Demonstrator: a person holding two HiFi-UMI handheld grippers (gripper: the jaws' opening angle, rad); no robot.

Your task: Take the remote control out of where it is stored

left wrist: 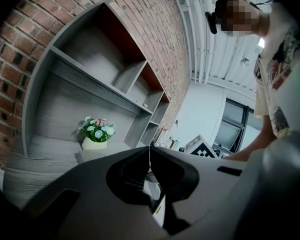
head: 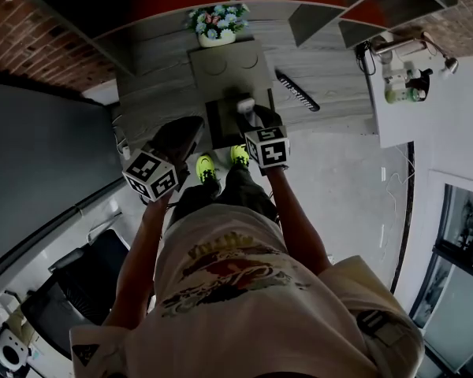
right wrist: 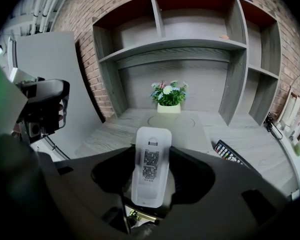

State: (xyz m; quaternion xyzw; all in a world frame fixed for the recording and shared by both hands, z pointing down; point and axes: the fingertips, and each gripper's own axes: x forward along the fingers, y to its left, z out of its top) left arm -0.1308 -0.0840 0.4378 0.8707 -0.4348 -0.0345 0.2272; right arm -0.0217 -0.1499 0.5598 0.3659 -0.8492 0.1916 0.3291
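At your far left, left gripper point(left wrist: 150, 151): jaws pressed together with nothing between them. It has no work in this step, so hold it out to the side, clear of the other arm.
Centre back, flower pot point(right wrist: 168, 107): it stands behind the grey box point(head: 225, 69). You need not go near it.
Centre, white remote control point(right wrist: 151, 134): it sits in the right gripper, label side up, and looks already clear of the box.
Centre, right gripper point(right wrist: 152, 156): jaws set fairly wide and clamped on the remote's long sides near its lower end, so most of the body sticks out ahead of the pads.
Grip advice: that overhang could let the remote pivot. Squeeze evenly, move slowly and avoid rolling your wrist.
Path advice: lift straight off the box before you swing sideways, so the free end does not catch its edge.
Right, black remote point(right wrist: 229, 156): it lies on the desk point(right wrist: 260, 149) beside the box. If you set down there, choose bare wood well apart from it.
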